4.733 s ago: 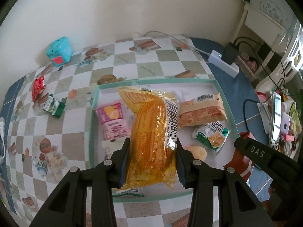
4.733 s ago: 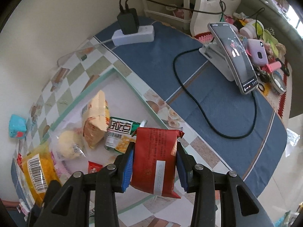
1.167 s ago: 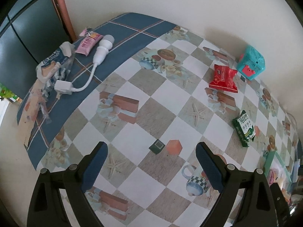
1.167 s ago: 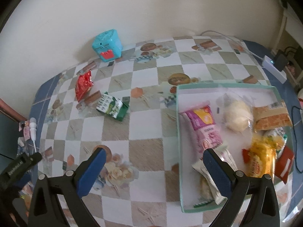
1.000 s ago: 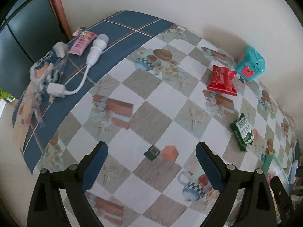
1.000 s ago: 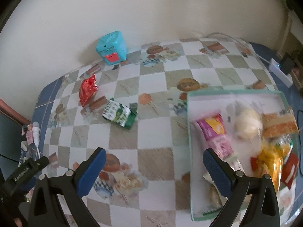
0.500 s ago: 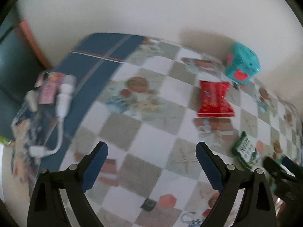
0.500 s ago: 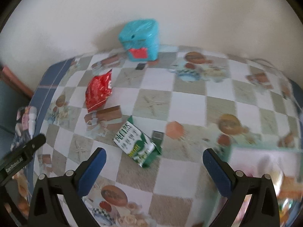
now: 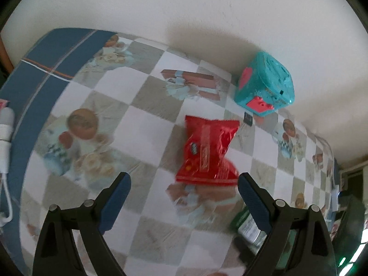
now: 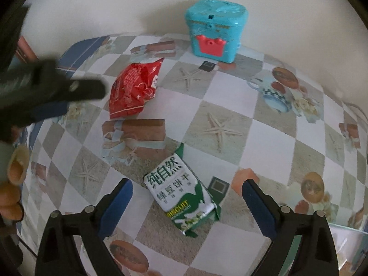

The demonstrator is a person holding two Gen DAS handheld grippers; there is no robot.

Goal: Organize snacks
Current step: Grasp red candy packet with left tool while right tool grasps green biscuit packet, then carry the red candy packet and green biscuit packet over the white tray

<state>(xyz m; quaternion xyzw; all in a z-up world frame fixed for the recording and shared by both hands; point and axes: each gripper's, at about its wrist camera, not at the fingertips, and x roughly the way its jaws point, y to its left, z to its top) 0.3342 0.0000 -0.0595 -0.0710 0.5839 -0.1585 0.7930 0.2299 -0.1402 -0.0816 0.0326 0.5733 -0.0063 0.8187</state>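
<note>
biscuit packet between right gripper jaws (gaping)

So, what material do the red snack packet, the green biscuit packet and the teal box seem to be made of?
The red snack packet looks like glossy foil-type plastic film: bright glints and crinkles. The green biscuit packet seems a smoother printed plastic wrapper with a softer sheen. The teal box is probably hard moulded plastic, with rounded, shiny edges.

- We see a crinkled red snack packet lying flat at ten o'clock.
- Our green-and-white biscuit pack lies flat, angled, at six o'clock.
</note>
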